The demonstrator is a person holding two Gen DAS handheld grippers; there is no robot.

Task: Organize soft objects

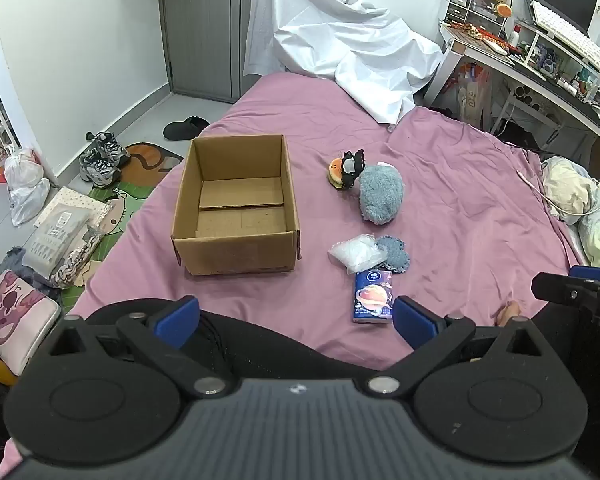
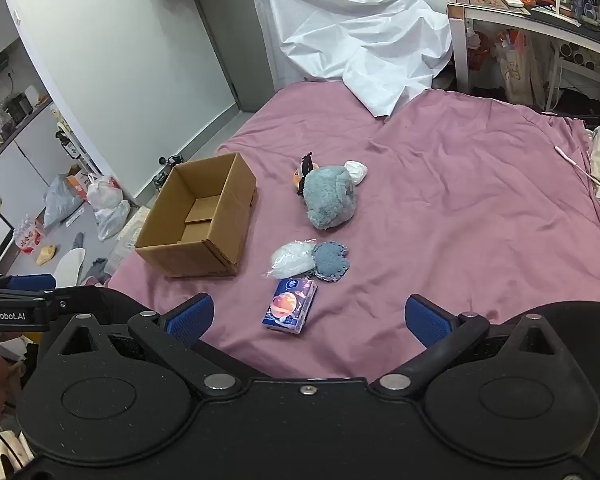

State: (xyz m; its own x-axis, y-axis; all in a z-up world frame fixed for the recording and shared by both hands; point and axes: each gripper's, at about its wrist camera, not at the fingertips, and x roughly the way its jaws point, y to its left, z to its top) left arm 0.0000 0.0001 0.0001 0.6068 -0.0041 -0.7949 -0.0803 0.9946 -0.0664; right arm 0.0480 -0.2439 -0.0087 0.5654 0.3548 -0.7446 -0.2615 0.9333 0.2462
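Note:
An open, empty cardboard box (image 1: pixel 236 204) (image 2: pixel 198 218) stands on the purple bedsheet (image 1: pixel 460 208) (image 2: pixel 460 208). To its right lie a fluffy blue-grey plush (image 1: pixel 380 194) (image 2: pixel 329 197), a small burger-shaped toy with a black figure (image 1: pixel 346 168) (image 2: pixel 305 172), a clear bag of white stuffing (image 1: pixel 356 253) (image 2: pixel 293 260), a blue crocheted piece (image 1: pixel 396 255) (image 2: pixel 331 261) and a blue tissue pack with a planet print (image 1: pixel 373 297) (image 2: pixel 290 306). My left gripper (image 1: pixel 296 320) hangs open near the bed's front edge, nothing between its blue pads. My right gripper (image 2: pixel 308 320) is open too, just short of the tissue pack.
A white sheet (image 1: pixel 340 32) (image 2: pixel 364 40) drapes over furniture at the bed's far end. A cluttered desk (image 1: pixel 540 48) stands at the right, bedding (image 1: pixel 580 200) at the right edge. Shoes (image 1: pixel 100 158), bags and mats cover the floor at the left.

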